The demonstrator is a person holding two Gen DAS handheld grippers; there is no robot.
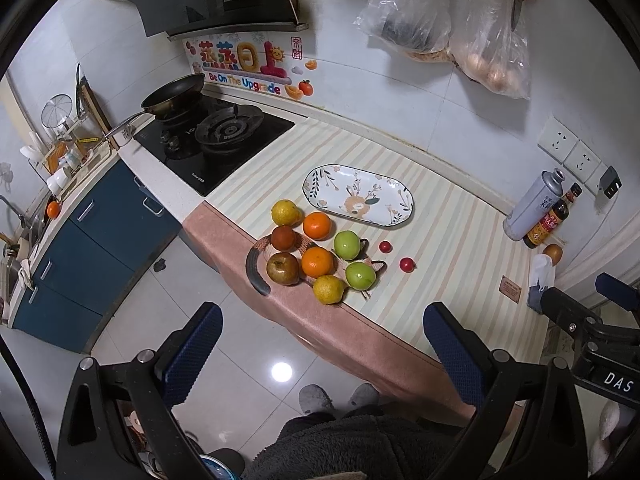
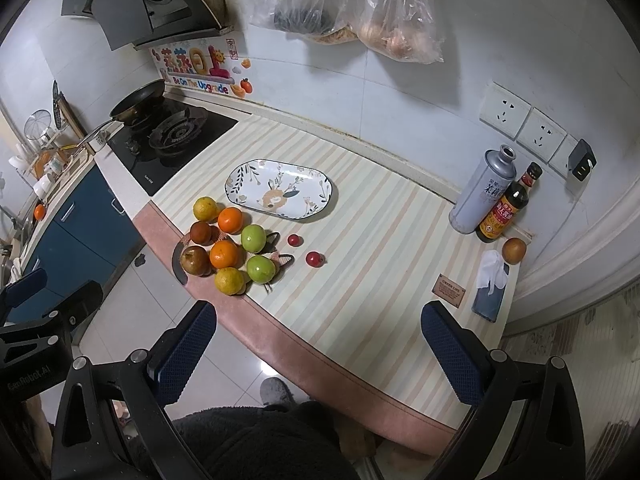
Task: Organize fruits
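Left wrist view: both grippers' fingers spread, empty; start with the green round apple [image 1: 347,245] at frame centre, then set it on the oval floral ceramic plate [image 1: 320,184].

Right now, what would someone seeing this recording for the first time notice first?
The cluster of fruit near the counter's front left edge stands out: oranges, green apples and darker fruit crowded on a small woven mat. Just behind it lies an oval floral plate with nothing on it, and two small red fruits sit loose on the striped cloth to the right. Both the left gripper and the right gripper hover open, holding nothing.
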